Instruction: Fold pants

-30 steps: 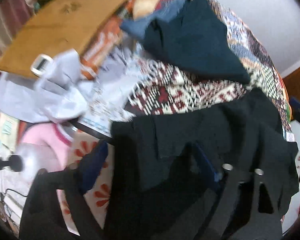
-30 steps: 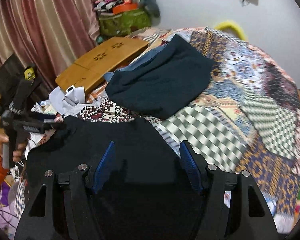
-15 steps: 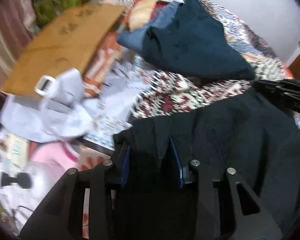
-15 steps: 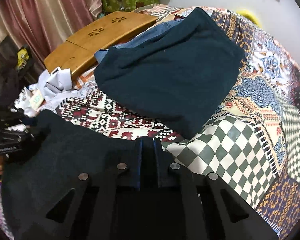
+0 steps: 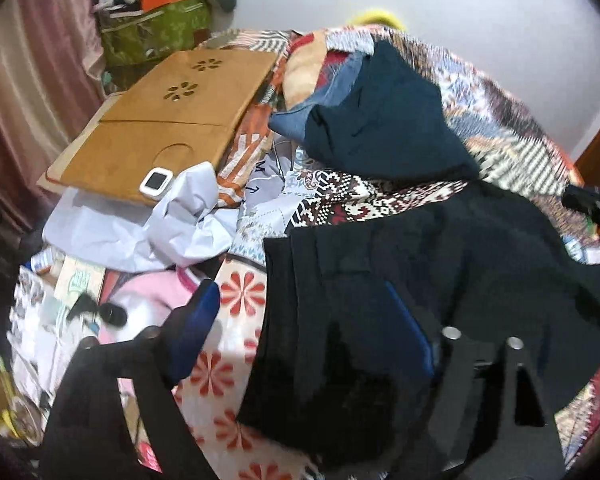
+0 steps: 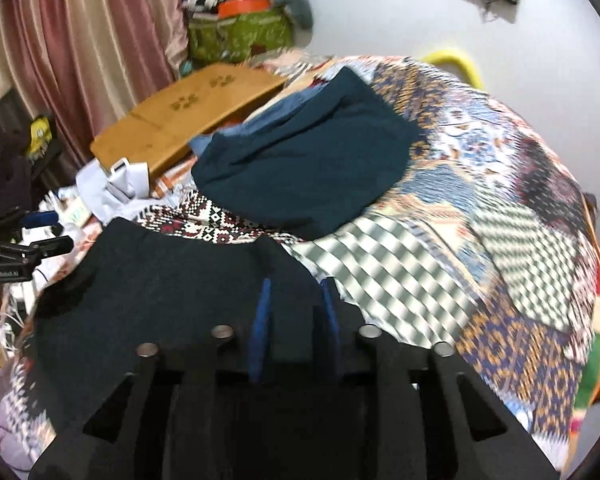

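Note:
Black pants (image 5: pixel 440 264) lie bunched on the patchwork bedspread (image 6: pixel 440 272) near its front edge. My left gripper (image 5: pixel 300 324) hangs over their left edge, its jaws opening wide. One blue pad (image 5: pixel 198 316) is off the cloth and the other is above it, neither pressing. In the right wrist view the pants (image 6: pixel 160 280) spread to the left. My right gripper (image 6: pixel 294 302) sits low over their right part, its jaws opening by a narrow gap with dark cloth under them. The left gripper (image 6: pixel 46 232) shows at that view's left edge.
A folded dark teal garment (image 6: pixel 308 160) lies on blue jeans (image 5: pixel 296 120) further back on the bed. A wooden lap tray (image 5: pixel 168 120), crumpled white paper (image 5: pixel 180 216) and a small white device (image 5: pixel 156 180) crowd the left. Green bag (image 6: pixel 240 36) and curtains (image 6: pixel 80 40) behind.
Both grippers closed on the pants half a second ago and have since parted again. The left one rose and pulled back; the right one went forward and came back.

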Demonstrator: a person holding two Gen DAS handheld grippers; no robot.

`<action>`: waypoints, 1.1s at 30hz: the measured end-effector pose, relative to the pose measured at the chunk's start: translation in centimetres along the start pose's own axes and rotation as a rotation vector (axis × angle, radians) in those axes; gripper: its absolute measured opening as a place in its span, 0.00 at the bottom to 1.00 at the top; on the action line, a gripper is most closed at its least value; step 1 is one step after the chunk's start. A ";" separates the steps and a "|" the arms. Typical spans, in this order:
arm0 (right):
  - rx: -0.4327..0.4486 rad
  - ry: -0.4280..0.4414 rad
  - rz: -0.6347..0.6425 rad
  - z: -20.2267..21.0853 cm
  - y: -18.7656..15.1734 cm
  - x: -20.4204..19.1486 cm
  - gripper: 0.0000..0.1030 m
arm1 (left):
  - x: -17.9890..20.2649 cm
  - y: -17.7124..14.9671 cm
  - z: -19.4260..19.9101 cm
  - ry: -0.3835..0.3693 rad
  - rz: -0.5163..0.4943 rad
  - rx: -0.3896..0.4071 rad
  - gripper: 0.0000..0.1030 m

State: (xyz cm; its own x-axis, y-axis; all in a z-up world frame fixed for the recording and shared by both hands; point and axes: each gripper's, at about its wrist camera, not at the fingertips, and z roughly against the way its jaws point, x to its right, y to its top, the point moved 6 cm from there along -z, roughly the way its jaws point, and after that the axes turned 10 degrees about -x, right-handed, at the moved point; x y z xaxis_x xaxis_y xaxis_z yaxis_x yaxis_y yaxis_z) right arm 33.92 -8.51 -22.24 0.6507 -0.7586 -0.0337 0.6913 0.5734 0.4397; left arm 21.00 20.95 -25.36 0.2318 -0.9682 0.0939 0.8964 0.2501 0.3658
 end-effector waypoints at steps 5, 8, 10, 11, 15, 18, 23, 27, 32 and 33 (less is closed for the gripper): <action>0.037 -0.027 -0.064 3.8 -4.4 1.6 0.42 | -0.1 -2.8 1.2 -0.077 0.076 -0.043 0.83; 0.050 -0.052 -0.100 5.4 -7.8 2.3 0.46 | 0.1 -4.9 0.8 -0.125 0.125 -0.092 0.82; 0.055 -0.054 -0.125 6.0 -9.4 2.7 0.46 | 0.4 -6.0 0.4 -0.159 0.155 -0.125 0.82; 0.056 -0.058 -0.151 6.2 -10.6 3.2 0.47 | 0.5 -6.5 0.1 -0.178 0.174 -0.143 0.82; 0.053 -0.069 -0.225 6.6 -13.8 4.7 0.47 | 1.3 -8.2 -1.0 -0.275 0.243 -0.223 0.82; 0.040 -0.088 -0.263 6.3 -16.1 6.0 0.47 | 1.8 -8.4 -1.2 -0.326 0.281 -0.238 0.82; -0.021 -0.104 -0.299 5.1 -19.1 7.7 0.47 | 1.8 -8.1 -2.0 -0.393 0.362 -0.268 0.74; -0.056 -0.116 -0.301 4.0 -21.0 8.0 0.47 | 1.8 -7.4 -2.5 -0.361 0.368 -0.258 0.41; -0.047 -0.083 -0.340 3.7 -22.0 8.4 0.47 | 2.6 -6.6 -1.4 -0.230 0.278 -0.186 0.14; -0.047 -0.081 -0.344 3.7 -22.2 8.3 0.47 | 2.9 -6.3 -0.4 -0.191 0.239 -0.146 0.13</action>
State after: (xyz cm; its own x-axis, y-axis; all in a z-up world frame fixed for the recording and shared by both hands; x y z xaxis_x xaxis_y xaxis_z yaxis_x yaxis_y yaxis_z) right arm 22.89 -28.67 -28.98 0.3514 -0.9308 -0.1010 0.8806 0.2920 0.3732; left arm 16.17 16.57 -27.78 0.3794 -0.8613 0.3379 0.8731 0.4542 0.1775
